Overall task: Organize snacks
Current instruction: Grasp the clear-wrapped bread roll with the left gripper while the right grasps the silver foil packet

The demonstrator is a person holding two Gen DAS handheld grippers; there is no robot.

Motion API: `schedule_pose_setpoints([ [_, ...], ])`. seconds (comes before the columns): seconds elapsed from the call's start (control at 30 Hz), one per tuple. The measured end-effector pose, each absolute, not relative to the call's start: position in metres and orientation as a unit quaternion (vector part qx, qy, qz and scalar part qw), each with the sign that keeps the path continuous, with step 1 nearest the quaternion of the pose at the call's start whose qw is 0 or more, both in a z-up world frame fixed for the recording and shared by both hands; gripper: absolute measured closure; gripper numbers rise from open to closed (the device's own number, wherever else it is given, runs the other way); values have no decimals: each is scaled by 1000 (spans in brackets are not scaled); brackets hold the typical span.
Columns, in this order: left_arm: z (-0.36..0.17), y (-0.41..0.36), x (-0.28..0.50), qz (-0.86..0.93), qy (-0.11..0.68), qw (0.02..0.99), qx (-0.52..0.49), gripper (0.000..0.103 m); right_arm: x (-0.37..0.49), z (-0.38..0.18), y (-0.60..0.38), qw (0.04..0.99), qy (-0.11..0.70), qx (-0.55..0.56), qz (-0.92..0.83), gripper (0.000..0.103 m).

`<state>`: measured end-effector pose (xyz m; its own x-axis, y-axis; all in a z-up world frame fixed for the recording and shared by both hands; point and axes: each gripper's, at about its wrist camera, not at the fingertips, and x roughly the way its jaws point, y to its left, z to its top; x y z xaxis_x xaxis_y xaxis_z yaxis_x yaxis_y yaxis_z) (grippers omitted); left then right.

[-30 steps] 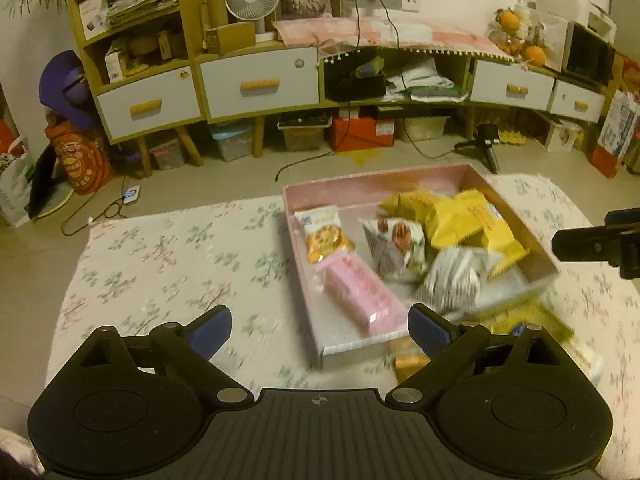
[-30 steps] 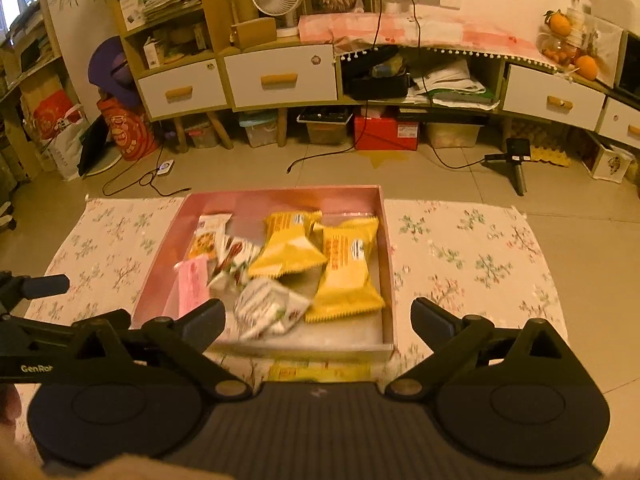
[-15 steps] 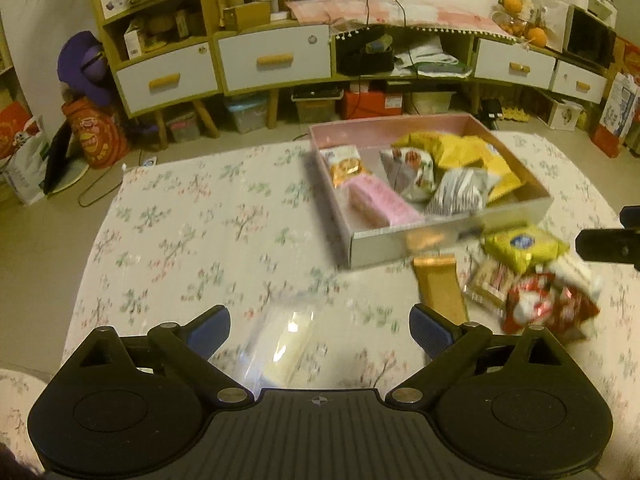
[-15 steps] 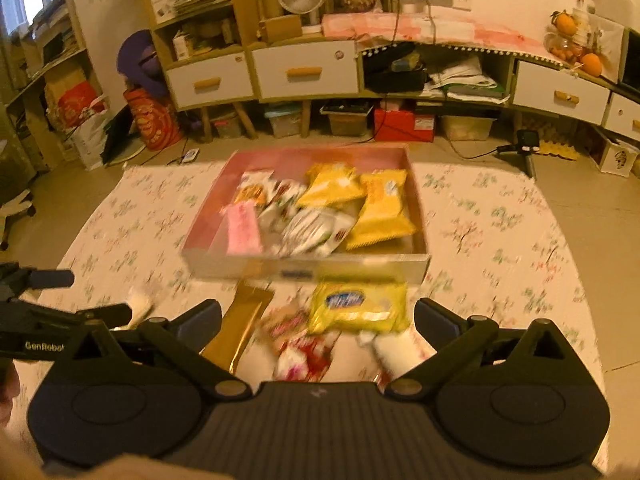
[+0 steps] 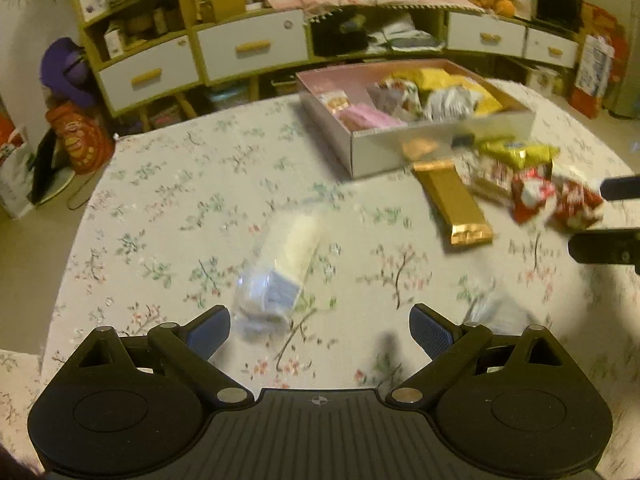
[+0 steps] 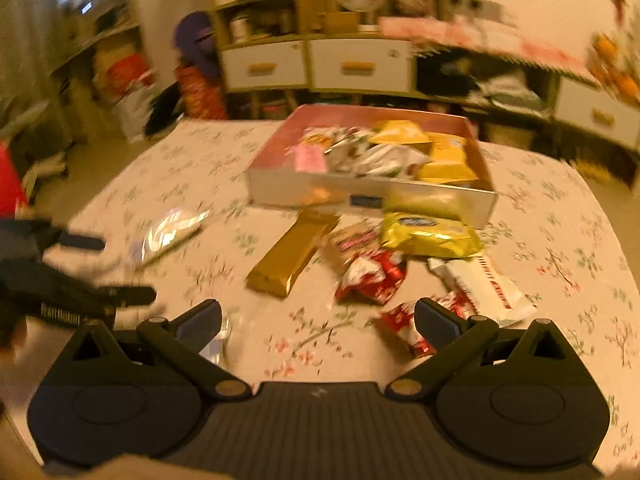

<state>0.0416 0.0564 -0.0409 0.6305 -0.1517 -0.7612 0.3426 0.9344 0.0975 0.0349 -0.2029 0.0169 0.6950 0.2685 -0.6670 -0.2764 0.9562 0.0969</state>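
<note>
A pink box (image 5: 436, 146) (image 6: 280, 190) holding several snack packs stands at the far side of the flowered tablecloth. In front of it lie a gold bar (image 5: 452, 206) (image 6: 294, 254), a yellow pack (image 6: 430, 234), red packs (image 6: 370, 276) and a white pack (image 6: 486, 286). A clear-wrapped pale snack (image 5: 286, 258) (image 6: 168, 234) lies apart on the left. My left gripper (image 5: 320, 330) is open just short of that snack. My right gripper (image 6: 318, 320) is open near the red packs, nothing between its fingers.
Low cabinets with white drawers (image 5: 252, 46) (image 6: 360, 66) line the far wall beyond the table edge. Bags and a purple object (image 5: 66, 74) sit on the floor at left. A small clear wrapper (image 5: 494, 314) lies by my left gripper's right finger.
Both grippers have drawn back from the box toward the near side of the table and dropped lower. Loose snacks in front of the box have come into view. Both stay open.
</note>
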Motion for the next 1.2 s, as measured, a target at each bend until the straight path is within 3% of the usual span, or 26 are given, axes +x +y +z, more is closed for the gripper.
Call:
schedule_pose_setpoints([
  [0.2,-63,71,47,-140,412,894,103,5,21,1,-184,910,358,-38,207,0],
  [0.3,-70,80,50,-144,402,900,85,0,15,-1,-174,904,352,-49,239,0],
  [0.53,-80,93,53,-183,355,914,74,0,11,-18,-151,883,372,-88,272,0],
  [0.87,-77,84,73,-161,361,916,67,0,9,-23,-145,894,346,-110,263,0],
  [0.93,-77,82,75,-159,362,916,66,2,10,-21,-144,892,353,-111,260,0],
  [1.2,-71,76,75,-165,359,916,64,30,16,-22,-142,889,358,-117,262,4],
])
